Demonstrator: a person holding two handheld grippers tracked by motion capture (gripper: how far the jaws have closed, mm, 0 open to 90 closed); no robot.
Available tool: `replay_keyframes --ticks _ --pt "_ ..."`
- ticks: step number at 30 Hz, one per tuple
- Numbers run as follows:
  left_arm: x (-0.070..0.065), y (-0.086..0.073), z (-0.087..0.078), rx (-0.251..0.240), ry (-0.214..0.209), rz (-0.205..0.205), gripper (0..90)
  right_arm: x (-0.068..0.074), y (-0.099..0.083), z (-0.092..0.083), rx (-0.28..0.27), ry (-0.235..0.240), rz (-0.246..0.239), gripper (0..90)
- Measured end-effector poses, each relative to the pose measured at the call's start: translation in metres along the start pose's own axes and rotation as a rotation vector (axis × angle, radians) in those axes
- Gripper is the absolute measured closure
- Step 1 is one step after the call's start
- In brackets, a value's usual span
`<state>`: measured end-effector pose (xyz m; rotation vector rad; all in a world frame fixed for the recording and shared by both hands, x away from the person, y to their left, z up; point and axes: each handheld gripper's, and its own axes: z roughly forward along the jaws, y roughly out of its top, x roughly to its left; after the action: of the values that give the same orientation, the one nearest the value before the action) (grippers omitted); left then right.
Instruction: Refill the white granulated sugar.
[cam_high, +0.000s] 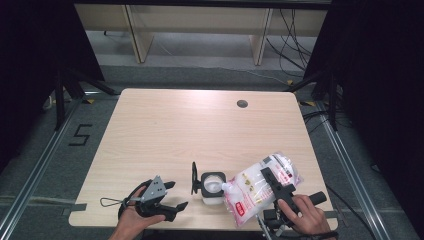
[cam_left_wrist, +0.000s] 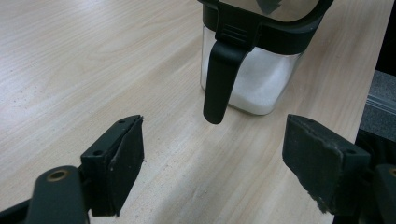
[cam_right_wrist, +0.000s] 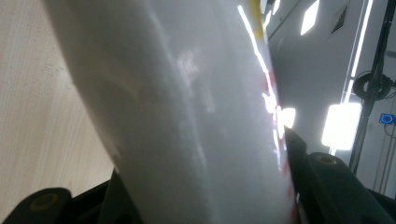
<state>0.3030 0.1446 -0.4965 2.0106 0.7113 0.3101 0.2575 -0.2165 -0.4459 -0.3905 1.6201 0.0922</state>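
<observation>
A clear square jar (cam_high: 212, 187) with a black rim and its hinged lid (cam_high: 194, 178) swung up stands near the table's front edge, partly full of white granules. A plastic bag of white granules (cam_high: 260, 186) with red print is tilted so that its corner spout (cam_high: 224, 187) rests over the jar's mouth. My right gripper (cam_high: 274, 188) is shut on the bag (cam_right_wrist: 196, 116), a jaw on each side. My left gripper (cam_high: 176, 196) is open to the left of the jar, nothing between its jaws. In the left gripper view the jar (cam_left_wrist: 254, 74) and its black lid tab (cam_left_wrist: 220, 81) stand just ahead.
The wooden table (cam_high: 200, 130) has a round cable hole (cam_high: 242, 104) at its far right. A thin wire loop (cam_high: 109, 202) trails left of my left gripper. Floor rails, cables and desk legs lie beyond the table's edges.
</observation>
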Motion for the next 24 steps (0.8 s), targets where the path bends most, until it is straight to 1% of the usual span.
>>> replay_keyframes --ticks 1,2,4,5,6,7,8,10,11,12,13,14,15,16,17,18,20,21,22,23,24 --pt "0.0001 0.0000 0.0000 0.000 0.000 0.000 20.3 -0.0001 -0.0001 0.0002 -0.002 0.002 0.001 54.3" --pt "0.0000 0.0000 0.0000 0.000 0.000 0.000 20.3 -0.0015 0.0000 0.0011 -0.012 0.002 -0.017 54.4" --pt "0.0000 0.0000 -0.0001 0.000 -0.001 0.000 20.3 -0.0009 -0.0001 0.0011 -0.014 0.006 -0.007 54.6" --pt "0.0001 0.0000 -0.0001 0.000 0.000 0.000 20.3 0.0012 -0.0010 0.0021 -0.023 0.009 0.021 54.8" --pt "-0.0004 -0.0001 0.0000 -0.001 -0.002 -0.006 20.3 0.0012 -0.0010 0.0021 -0.023 0.009 0.021 54.8" --pt "0.0004 0.0001 -0.0005 0.003 0.000 0.007 20.3 0.0003 -0.0012 0.0024 -0.024 0.005 0.010 54.9" --pt "-0.0001 -0.0001 -0.0005 0.003 -0.002 -0.002 20.3 0.0000 -0.0017 0.0029 -0.028 0.007 0.010 55.0" --pt "-0.0003 -0.0001 0.0000 -0.001 -0.003 -0.008 20.3 0.0020 -0.0032 0.0027 -0.018 0.019 0.036 55.1" --pt "-0.0003 -0.0002 -0.0001 0.000 -0.003 -0.007 20.3 0.0006 -0.0035 0.0032 -0.026 0.014 0.019 55.2" --pt "0.0001 0.0000 -0.0002 0.000 0.000 0.002 20.3 -0.0001 -0.0039 0.0036 -0.031 0.010 0.013 55.3" --pt "0.0000 -0.0001 -0.0001 -0.001 -0.001 0.001 20.3 0.0017 -0.0042 0.0038 -0.024 0.021 0.040 55.3" --pt "-0.0001 0.0000 0.0000 -0.002 -0.001 0.001 20.3 0.0016 -0.0043 0.0033 -0.014 0.024 0.042 55.4" --pt "0.0000 0.0001 -0.0002 0.000 0.000 0.002 20.3 0.0009 -0.0054 0.0046 -0.029 0.018 0.034 55.4" --pt "0.0006 0.0000 -0.0002 0.002 -0.004 0.007 20.3 0.0009 -0.0054 0.0046 -0.029 0.018 0.034 55.4" --pt "-0.0001 0.0000 0.0000 -0.001 -0.002 0.001 20.3 0.0037 -0.0059 0.0046 -0.020 0.034 0.067 55.4" --pt "0.0002 -0.0002 0.0002 -0.003 -0.005 0.001 20.3 0.0036 -0.0059 0.0045 -0.022 0.031 0.066 55.4" --pt "0.0000 0.0000 -0.0001 0.000 -0.001 0.001 20.3 0.0012 -0.0060 0.0051 -0.037 0.015 0.037 55.5" --pt "0.0008 0.0000 -0.0001 0.004 -0.001 0.008 20.3 0.0011 -0.0058 0.0050 -0.035 0.014 0.039 55.5" --pt "0.0023 0.0002 -0.0011 0.025 0.006 0.029 20.3 0.0009 -0.0057 0.0049 -0.036 0.013 0.039 55.5" --pt "0.0022 0.0002 -0.0011 0.024 0.006 0.029 20.3 0.0006 -0.0055 0.0045 -0.029 0.016 0.038 55.5" --pt "0.0004 -0.0001 0.0000 0.002 -0.003 0.005 20.3 0.0002 -0.0052 0.0042 -0.023 0.019 0.037 55.5"
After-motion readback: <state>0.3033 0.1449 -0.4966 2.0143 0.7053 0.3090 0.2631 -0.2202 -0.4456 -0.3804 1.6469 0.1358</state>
